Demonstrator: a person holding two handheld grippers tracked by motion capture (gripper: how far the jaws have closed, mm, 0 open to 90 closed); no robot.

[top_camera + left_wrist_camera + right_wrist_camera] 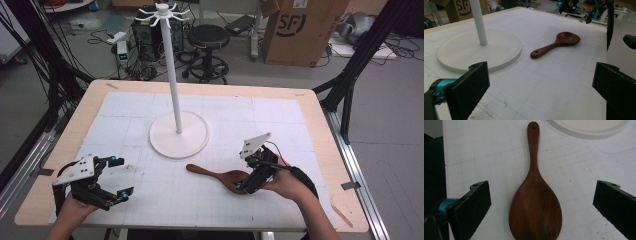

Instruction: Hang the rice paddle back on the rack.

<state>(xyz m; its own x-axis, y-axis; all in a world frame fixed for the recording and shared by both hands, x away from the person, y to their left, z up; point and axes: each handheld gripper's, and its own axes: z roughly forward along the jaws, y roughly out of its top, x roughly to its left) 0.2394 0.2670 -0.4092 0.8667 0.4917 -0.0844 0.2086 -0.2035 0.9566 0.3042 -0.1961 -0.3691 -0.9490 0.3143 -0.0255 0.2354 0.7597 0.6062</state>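
A dark brown wooden spoon lies flat on the white gridded mat, handle toward the stand. My right gripper hovers over its bowl, open, and in the right gripper view the spoon lies between the two wide-apart jaws, untouched. My left gripper rests at the near left of the table, open and holding nothing. From the left gripper view the spoon lies ahead beyond the jaws, with a hole in its handle end.
A white stand with a round base and a tall pole topped by hooks occupies the mat's middle. The base lies left of the spoon. The wooden table edge runs along the near side.
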